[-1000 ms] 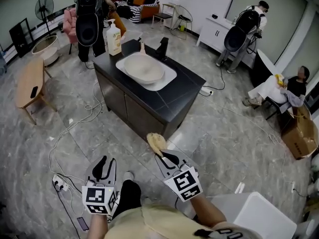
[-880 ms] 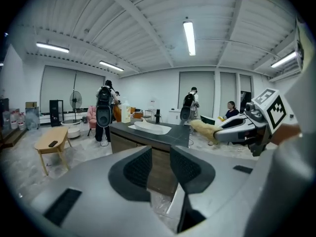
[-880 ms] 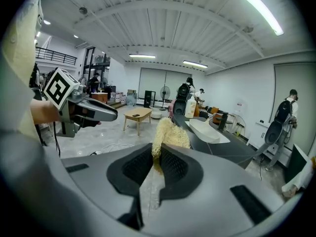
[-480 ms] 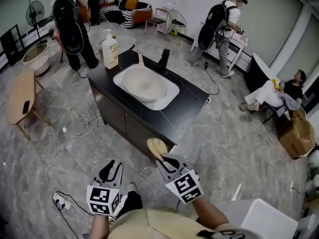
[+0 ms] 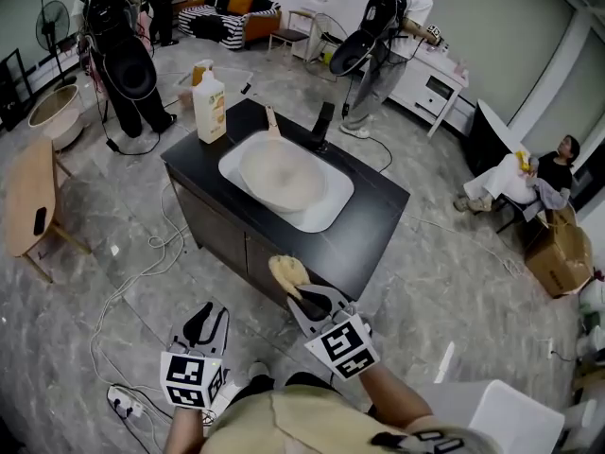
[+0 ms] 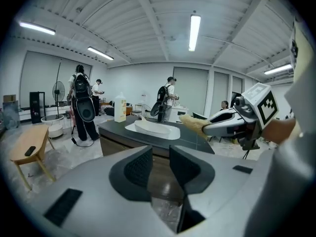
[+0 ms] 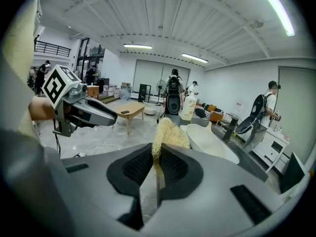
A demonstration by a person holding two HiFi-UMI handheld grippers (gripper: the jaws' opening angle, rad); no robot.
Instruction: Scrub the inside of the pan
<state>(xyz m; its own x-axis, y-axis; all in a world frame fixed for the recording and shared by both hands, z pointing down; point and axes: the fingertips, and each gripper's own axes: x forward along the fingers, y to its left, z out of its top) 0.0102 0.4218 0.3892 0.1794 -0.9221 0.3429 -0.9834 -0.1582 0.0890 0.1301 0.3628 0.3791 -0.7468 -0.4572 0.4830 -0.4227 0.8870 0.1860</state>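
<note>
A pale pan (image 5: pixel 282 178) with a wooden handle lies in the white sink (image 5: pixel 333 211) of a black counter ahead of me. My right gripper (image 5: pixel 304 296) is shut on a yellowish fibrous scrubber (image 5: pixel 286 272), held in the air just short of the counter's near edge. In the right gripper view the scrubber (image 7: pixel 168 132) sticks up between the pads, with the pan (image 7: pixel 207 139) beyond. My left gripper (image 5: pixel 206 318) hangs lower left over the floor; its jaws stand slightly apart with nothing between them (image 6: pixel 161 157). The left gripper view shows the pan (image 6: pixel 148 126) far off.
A soap bottle (image 5: pixel 210 95) and a black faucet (image 5: pixel 323 126) stand on the counter. Cables and a power strip (image 5: pixel 123 403) lie on the floor at left. A wooden table (image 5: pixel 24 197) is far left, a white box (image 5: pixel 501 414) at lower right. People stand behind.
The counter and pan have come nearer in the head view. Both grippers keep their places and hold. The people in the background have walked on.
</note>
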